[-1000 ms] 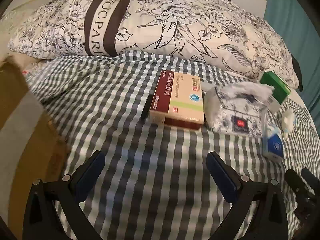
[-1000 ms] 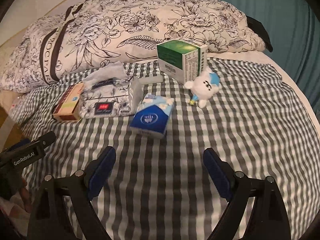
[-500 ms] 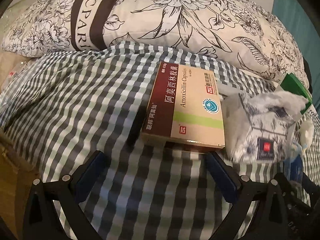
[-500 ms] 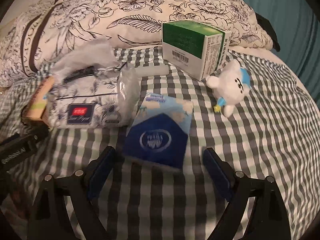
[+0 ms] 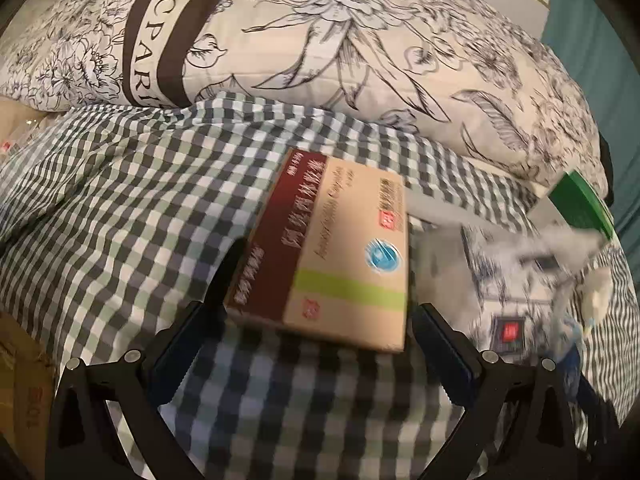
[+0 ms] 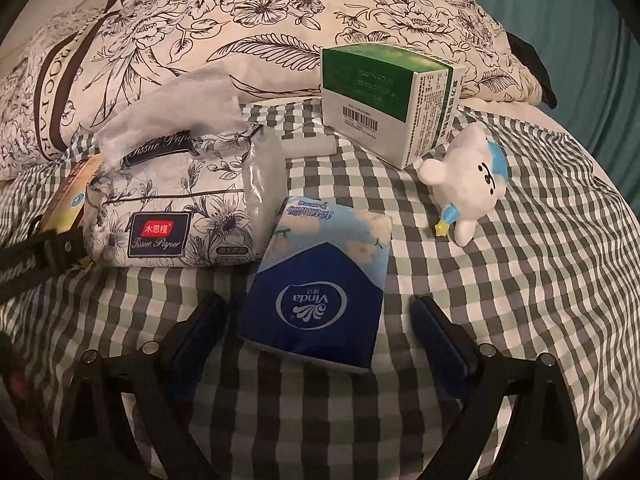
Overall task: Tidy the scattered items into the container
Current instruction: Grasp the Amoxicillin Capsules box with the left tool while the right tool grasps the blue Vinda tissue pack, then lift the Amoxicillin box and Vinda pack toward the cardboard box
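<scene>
In the left wrist view a red and tan medicine box (image 5: 332,256) lies on the checked bedsheet. My left gripper (image 5: 316,340) is open, its fingers on either side of the box's near end, not closed on it. In the right wrist view a blue Vinda tissue pack (image 6: 320,284) lies flat. My right gripper (image 6: 320,332) is open, its fingers flanking the pack's near end. A floral soft tissue pack (image 6: 176,216), a green and white box (image 6: 388,100) and a small white bear toy (image 6: 468,188) lie beyond. No container shows clearly.
A large floral pillow (image 5: 320,40) lies across the back of the bed. A teal curtain (image 6: 560,20) hangs at the right. A cardboard box edge (image 5: 20,380) shows at the lower left beside the bed. The left gripper's body (image 6: 36,256) shows at the left edge.
Both grippers have moved forward and down. The medicine box now sits between the left fingers and the blue tissue pack between the right fingers. Both stayed open.
</scene>
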